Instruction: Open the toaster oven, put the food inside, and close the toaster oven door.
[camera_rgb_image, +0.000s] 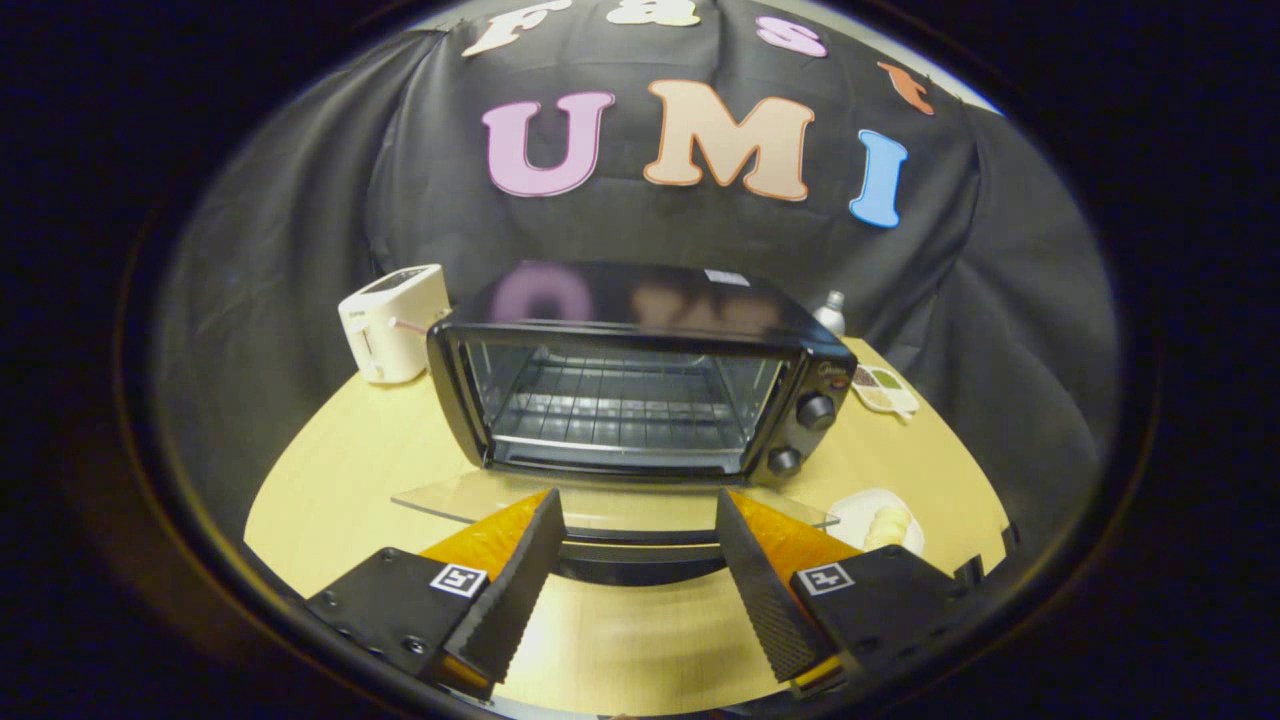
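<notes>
Toaster oven (640, 385) at table (330, 480) centre; glass door (600, 505) folded down flat, handle (640, 550) between fingers, rack (615, 405) bare. Food (887, 525) on white plate (850, 512) near right table edge, beside right finger. Gripper (635, 535) jaws wide, gripping nothing. White toaster (390, 322) at back-left; dish (885, 390) and bottle (830, 313) back-right.

Staged recording booth, not real kitchen: black cloth wall (300, 250) draped behind pale wooden table (350, 470) holding kitchen props: toaster oven (640, 380), white toaster (393, 322), small dishes (884, 390). Gripper (636, 570) fingers spread apart.
</notes>
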